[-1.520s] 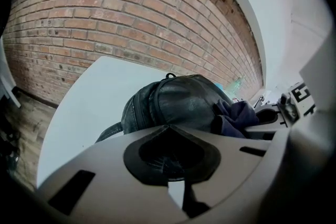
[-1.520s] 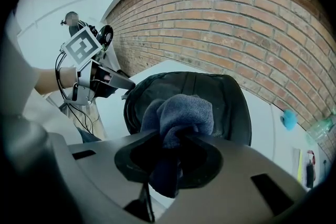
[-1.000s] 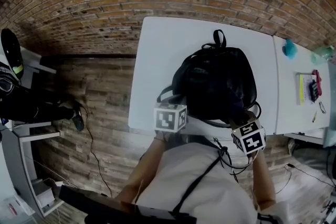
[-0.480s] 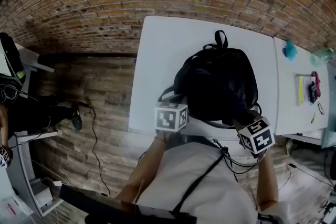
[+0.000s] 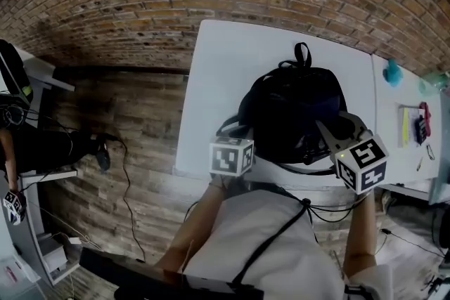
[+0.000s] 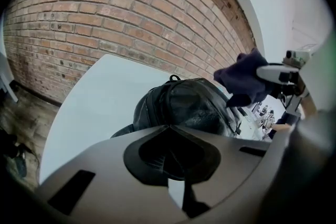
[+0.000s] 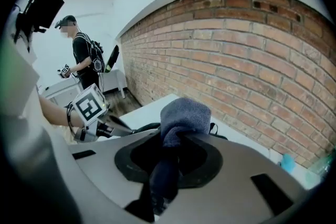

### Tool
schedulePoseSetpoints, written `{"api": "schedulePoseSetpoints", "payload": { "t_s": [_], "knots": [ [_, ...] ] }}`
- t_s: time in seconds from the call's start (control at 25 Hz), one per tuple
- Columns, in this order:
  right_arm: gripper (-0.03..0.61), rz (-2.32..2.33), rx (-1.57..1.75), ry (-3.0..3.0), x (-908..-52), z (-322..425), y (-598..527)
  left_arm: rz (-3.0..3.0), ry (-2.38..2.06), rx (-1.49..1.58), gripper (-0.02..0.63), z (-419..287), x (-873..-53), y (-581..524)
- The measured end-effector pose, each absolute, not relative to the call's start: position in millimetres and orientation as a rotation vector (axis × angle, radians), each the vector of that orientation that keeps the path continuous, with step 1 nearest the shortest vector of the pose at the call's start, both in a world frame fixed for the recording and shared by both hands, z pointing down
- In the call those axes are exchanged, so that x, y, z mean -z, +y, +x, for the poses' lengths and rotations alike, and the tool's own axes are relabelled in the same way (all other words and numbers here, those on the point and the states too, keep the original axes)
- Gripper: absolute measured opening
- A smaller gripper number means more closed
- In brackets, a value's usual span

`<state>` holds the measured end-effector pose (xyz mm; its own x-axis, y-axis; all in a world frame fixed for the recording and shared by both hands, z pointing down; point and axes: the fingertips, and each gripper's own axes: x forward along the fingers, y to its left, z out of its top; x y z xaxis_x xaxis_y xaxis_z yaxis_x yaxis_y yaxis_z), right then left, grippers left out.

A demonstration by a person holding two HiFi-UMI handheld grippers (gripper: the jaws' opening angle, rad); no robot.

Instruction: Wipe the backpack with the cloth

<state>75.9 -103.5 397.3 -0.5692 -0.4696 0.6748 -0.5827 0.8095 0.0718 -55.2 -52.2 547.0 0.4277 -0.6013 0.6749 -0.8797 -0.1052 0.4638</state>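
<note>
While my right gripper [image 5: 332, 131] is pinching the bunched cloth [image 7: 181, 112] above the backpack [image 5: 295, 105], lying flat on the counter [image 5: 228, 67], my left gripper [image 6: 167, 126], pressed together and empty, is hovering at its near edge, likely to steady it.

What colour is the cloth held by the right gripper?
Dark bluish grey cloth, clearest in the right gripper view.
</note>
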Motion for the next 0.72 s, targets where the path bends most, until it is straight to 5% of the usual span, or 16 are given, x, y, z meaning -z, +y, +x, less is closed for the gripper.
{"api": "schedulePoseSetpoints", "payload": {
  "t_s": [0.72],
  "knots": [
    [0.074, 0.927, -0.331, -2.185, -493.1, 3.9, -201.8, 1.805, -1.269, -0.381, 0.003, -56.4, -545.4, -47.8]
  ]
}}
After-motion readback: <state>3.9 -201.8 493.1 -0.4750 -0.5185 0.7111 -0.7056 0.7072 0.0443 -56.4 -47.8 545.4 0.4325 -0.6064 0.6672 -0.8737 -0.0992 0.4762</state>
